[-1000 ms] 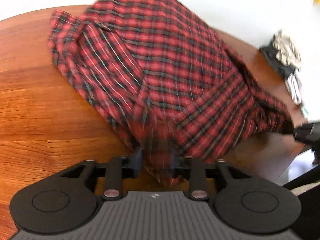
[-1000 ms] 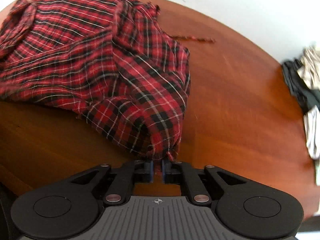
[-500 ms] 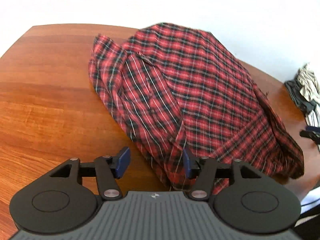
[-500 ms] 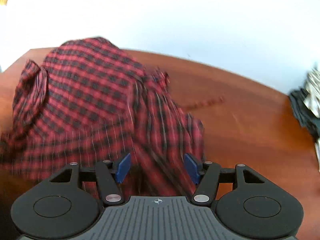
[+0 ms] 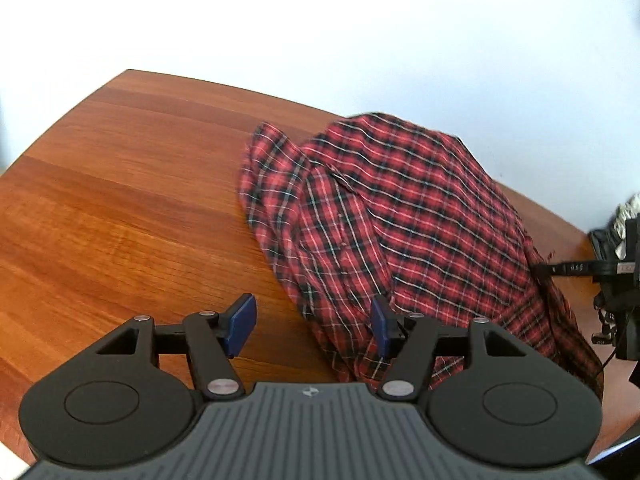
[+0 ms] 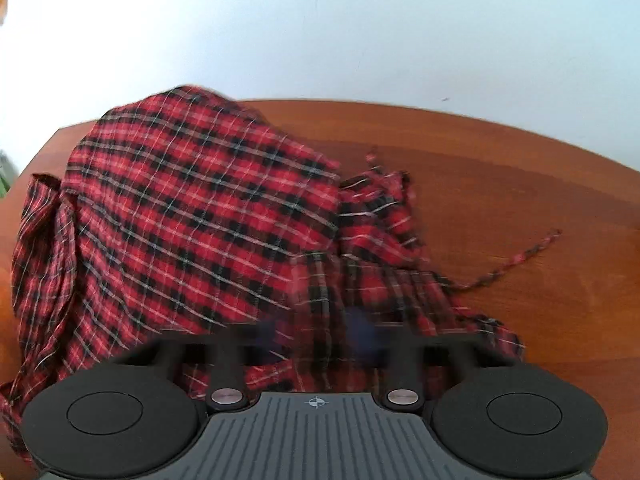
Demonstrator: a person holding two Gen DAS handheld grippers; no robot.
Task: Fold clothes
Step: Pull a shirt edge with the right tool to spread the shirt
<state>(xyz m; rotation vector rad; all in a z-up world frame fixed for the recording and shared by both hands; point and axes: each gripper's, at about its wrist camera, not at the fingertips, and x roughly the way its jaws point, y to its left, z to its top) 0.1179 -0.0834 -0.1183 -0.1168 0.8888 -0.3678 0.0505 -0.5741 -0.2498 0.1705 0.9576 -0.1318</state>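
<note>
A red plaid garment (image 5: 400, 220) lies bunched on the wooden table (image 5: 120, 200). My left gripper (image 5: 310, 326) hovers over the garment's near left edge. Its jaws are opening; the hem lies loose against the right blue pad (image 5: 380, 326) and nothing is pinched. In the right wrist view the same garment (image 6: 192, 216) fills the left and middle. My right gripper (image 6: 316, 330) is blurred and shut on a fold at the near right side. From the left wrist view, that right gripper (image 5: 540, 269) shows at the garment's far right edge.
A thin plaid tie string (image 6: 516, 258) trails off the garment to the right over bare wood (image 6: 540, 180). A small heap of dark and pale clothes (image 5: 626, 216) sits at the table's right end. A white wall stands behind the table.
My left gripper let go of the garment's hem, opened and drew back and up. My right gripper opened, swung across the garment and shut again on a fold.
</note>
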